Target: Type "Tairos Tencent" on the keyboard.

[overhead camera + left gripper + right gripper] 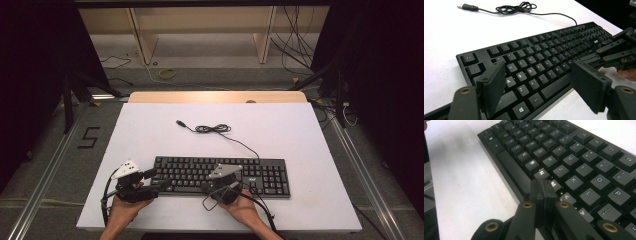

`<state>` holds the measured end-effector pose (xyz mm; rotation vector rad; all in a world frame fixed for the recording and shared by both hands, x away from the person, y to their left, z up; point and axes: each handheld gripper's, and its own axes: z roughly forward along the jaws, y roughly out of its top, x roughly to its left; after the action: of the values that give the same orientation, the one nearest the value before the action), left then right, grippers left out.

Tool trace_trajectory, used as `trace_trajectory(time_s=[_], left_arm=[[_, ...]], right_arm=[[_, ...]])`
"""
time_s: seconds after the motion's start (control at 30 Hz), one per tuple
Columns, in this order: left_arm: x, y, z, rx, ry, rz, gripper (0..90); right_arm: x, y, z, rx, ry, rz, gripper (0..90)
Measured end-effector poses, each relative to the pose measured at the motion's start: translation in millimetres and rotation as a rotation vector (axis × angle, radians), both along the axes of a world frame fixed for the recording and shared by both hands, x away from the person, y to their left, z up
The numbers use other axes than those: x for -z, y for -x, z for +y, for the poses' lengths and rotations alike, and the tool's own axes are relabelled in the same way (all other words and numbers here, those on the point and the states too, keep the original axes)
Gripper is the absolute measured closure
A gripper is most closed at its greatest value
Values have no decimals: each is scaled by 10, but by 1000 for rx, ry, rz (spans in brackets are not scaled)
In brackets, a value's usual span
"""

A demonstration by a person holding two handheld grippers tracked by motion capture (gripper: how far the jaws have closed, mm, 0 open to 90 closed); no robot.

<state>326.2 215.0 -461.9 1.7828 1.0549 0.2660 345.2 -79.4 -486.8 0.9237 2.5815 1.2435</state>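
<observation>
Hands: the person's left hand (122, 209) and right hand (243, 206) come in from the 6 o'clock edge of the high view, each carrying a gripper.
Left gripper (155, 180): jaws spread wide and empty; in the left gripper view the two black pads (492, 86) stand well apart over the keyboard's left end, with the A, S and Z keys showing between them (nothing is pinched).
Right gripper (207, 186): jaws clenched pad against pad, with nothing between them; in the right gripper view the closed tip (541, 195) sits just over the M key, near the keyboard's front edge. Whether it presses the key, I cannot tell.
Keyboard (260, 175): black, full-size, lying flat on the white table top (150, 130), toward the 6 o'clock side of the sheet and a little to the 3 o'clock side of its middle.
Cable (215, 129): runs from the keyboard's back edge toward 11 o'clock, bunches into a loose coil and ends in a USB plug (180, 122) lying unplugged on the white surface.
Floor mark (89, 137): a black figure 5 at 9 o'clock, off the table.
</observation>
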Motion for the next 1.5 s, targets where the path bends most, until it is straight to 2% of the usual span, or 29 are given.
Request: trace_trajectory(time_s=[0.2, 0.3, 0.37, 0.6, 0.73, 0.8, 0.9, 1.0, 1.13, 1.27, 1.5], left_arm=[[4, -6, 9, -5, -3, 1, 278], [5, -11, 23, -9, -6, 1, 278], [11, -17, 28, -17, -5, 4, 279], [22, -30, 44, -35, -23, 17, 284], [27, -38, 55, -40, -27, 23, 284], [30, -40, 59, -46, -25, 26, 284], [36, -50, 73, -48, -27, 29, 283], [41, -57, 87, -55, -29, 36, 283], [48, -66, 105, -66, -32, 44, 292], [61, -75, 119, -72, -44, 56, 325], [90, -93, 133, -77, -74, 80, 434]], right_arm=[[-10, -11, -7, 11, 0, 5, 900], [-45, -28, -54, 18, -49, 28, 860], [-90, -38, -82, 28, -78, 17, 858], [-216, -79, -122, 35, -122, -12, 799], [-231, -100, -97, 32, -128, -14, 740], [-239, -111, -84, 29, -124, -9, 673], [-250, -130, -67, 25, -126, -9, 643], [-270, -160, -53, 29, -127, 5, 528], [-292, -201, -37, 31, -131, 17, 445], [-297, -247, -17, 25, -124, 25, 413], [-304, -319, 52, 17, -115, 32, 373]])
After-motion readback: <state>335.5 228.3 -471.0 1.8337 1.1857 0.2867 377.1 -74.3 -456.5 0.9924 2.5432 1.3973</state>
